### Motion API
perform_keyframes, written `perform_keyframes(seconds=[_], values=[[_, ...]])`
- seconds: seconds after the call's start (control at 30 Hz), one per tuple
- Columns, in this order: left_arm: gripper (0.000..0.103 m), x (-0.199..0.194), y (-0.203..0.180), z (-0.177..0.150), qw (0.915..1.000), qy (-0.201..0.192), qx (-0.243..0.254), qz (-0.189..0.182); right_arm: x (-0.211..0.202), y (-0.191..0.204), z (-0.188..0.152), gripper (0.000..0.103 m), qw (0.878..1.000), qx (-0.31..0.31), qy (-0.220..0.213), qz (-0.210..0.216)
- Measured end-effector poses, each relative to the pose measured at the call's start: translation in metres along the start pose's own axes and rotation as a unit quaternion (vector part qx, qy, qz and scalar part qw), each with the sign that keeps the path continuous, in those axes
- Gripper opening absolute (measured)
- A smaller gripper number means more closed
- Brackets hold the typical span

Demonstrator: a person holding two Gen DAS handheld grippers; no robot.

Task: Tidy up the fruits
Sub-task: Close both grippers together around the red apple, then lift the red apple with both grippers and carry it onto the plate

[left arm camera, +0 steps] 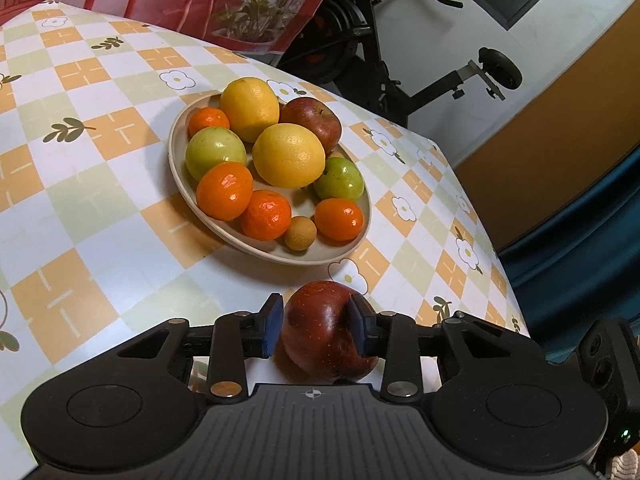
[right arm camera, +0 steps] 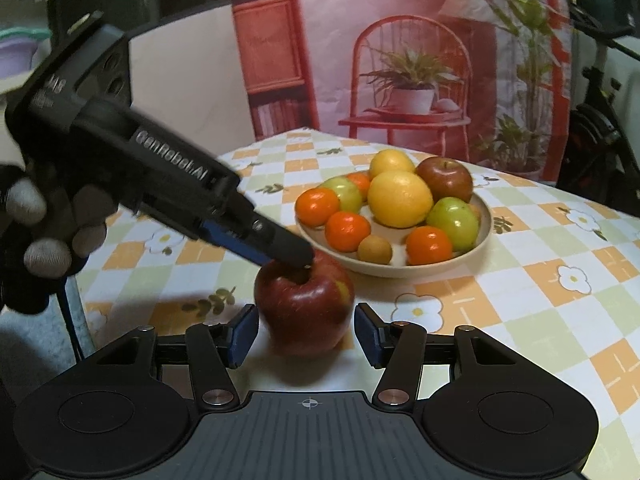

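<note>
Apple (left arm camera: 326, 330) sits between left tongs (left arm camera: 316, 326), pads pinching it; right tongs (right arm camera: 306, 334) gape around it, untouching. Off-centre grip could roll it toward plate (left arm camera: 176, 160) at twelve o'clock.

Apple (right arm camera: 304, 304) before plate (right arm camera: 486, 216) of fruit

Glossy red apple (left arm camera: 320, 332), matt beige plate (left arm camera: 276, 254), smooth tablecloth (left arm camera: 100, 208), perhaps vinyl, shiny tangerines (left arm camera: 224, 190)
</note>
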State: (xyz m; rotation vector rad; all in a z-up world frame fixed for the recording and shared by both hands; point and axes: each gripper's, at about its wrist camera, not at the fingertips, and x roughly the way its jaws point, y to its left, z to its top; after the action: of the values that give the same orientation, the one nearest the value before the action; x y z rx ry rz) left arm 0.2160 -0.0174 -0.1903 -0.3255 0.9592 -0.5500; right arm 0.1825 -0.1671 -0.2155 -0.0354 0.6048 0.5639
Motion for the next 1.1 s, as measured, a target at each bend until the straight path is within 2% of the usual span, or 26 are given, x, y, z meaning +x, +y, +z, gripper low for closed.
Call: perform_keyframes(seconds=[0.77,1.0,1.1], values=[[0.038,0.0018,-0.0006,-0.0029,0.9999,-0.003,0.010,0.004,0.0081,-0.0023,0.0026,0.051,1.000,0.001,0.002,0.001],[0.027,-0.0012,-0.0013,0.0023,0.9996,-0.007,0.020,0.017,0.0037,0.0009,0.0060,0.050,1.000,-0.008,-0.016,-0.004],[0.026,-0.0012,-0.0005,0.0037,0.9997,-0.005,0.019,0.013,0.0045,-0.0004,0.0078,0.050,1.000,-0.006,-0.016,-0.004]])
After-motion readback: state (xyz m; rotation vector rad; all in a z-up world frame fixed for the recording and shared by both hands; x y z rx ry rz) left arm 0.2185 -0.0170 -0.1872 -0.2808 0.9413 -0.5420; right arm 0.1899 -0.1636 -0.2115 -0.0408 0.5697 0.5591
